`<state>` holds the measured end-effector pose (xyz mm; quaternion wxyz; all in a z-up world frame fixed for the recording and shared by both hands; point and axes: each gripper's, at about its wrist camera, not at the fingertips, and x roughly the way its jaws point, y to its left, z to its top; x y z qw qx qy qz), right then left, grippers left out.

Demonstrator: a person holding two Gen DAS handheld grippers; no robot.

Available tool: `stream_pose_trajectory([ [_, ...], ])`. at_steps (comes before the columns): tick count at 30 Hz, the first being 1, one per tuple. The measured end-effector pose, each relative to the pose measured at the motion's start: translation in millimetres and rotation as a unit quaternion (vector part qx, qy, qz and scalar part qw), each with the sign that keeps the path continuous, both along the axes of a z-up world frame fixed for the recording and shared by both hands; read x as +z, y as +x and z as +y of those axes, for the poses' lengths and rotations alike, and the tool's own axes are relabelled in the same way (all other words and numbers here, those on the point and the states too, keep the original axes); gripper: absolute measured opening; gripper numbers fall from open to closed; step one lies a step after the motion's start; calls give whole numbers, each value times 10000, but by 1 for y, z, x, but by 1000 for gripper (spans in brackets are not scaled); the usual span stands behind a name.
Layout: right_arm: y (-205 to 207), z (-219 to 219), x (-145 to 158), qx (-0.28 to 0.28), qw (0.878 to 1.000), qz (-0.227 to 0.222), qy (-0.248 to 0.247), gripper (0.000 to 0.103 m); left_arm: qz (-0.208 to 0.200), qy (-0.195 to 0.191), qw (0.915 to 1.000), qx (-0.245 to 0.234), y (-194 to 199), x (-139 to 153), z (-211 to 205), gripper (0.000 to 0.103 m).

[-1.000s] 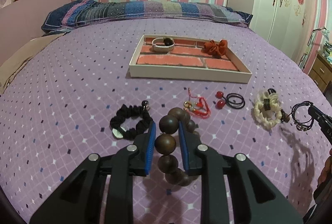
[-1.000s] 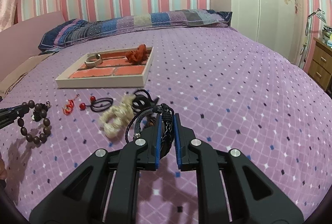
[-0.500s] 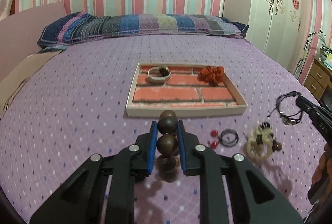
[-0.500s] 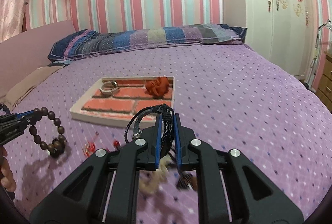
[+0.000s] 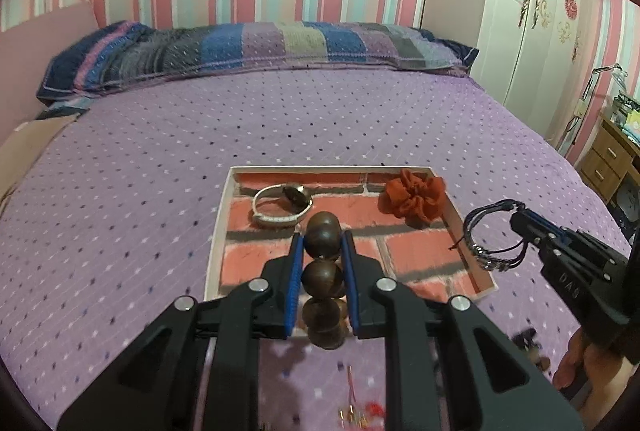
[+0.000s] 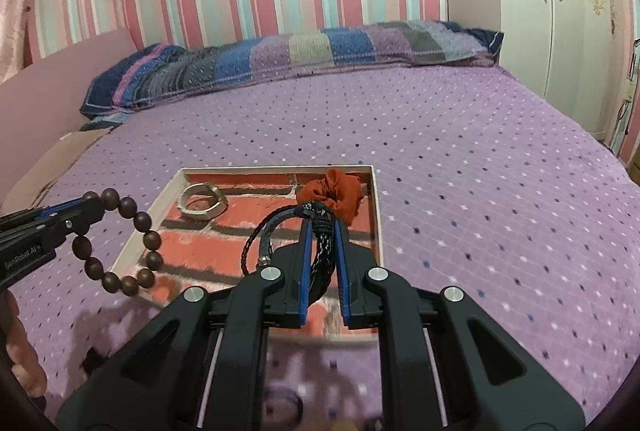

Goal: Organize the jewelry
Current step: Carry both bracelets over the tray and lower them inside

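Note:
My left gripper (image 5: 322, 240) is shut on a brown wooden bead bracelet (image 5: 322, 273) and holds it above the near left part of the brick-patterned tray (image 5: 216, 231). It also shows in the right wrist view (image 6: 120, 243). My right gripper (image 6: 321, 227) is shut on a black braided cord bracelet (image 6: 272, 231), held above the tray's (image 6: 378, 215) near right part; it also shows in the left wrist view (image 5: 488, 235). In the tray lie a white watch (image 5: 280, 207) and an orange scrunchie (image 5: 414, 197).
The tray sits on a purple dotted bedspread (image 5: 120, 191). Small red and gold jewelry (image 5: 360, 411) lies blurred on the bed below my left gripper. A striped pillow (image 5: 256, 47) lies at the headboard. A white wardrobe (image 5: 532, 31) and wooden drawers (image 5: 608, 159) stand right.
Both grippers have lifted their bracelets off the bed and moved forward over the tray. The loose jewelry on the bed has dropped out of view below.

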<state>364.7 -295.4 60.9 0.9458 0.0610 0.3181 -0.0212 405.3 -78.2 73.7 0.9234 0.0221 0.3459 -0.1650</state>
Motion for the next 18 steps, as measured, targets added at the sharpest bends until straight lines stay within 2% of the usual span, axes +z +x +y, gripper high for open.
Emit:
stream_pose_trajectory([
  [7, 64, 5, -40, -105, 9985, 532, -80, 12, 366, 243, 9990, 57, 60, -46, 0, 20],
  [11, 83, 1, -62, -180, 9961, 858, -60, 12, 568, 282, 9978, 170, 83, -70, 14, 20],
  [18, 107, -4, -85, -317, 9905, 1336, -83, 12, 907, 335, 9945, 411, 111, -93, 32, 20],
])
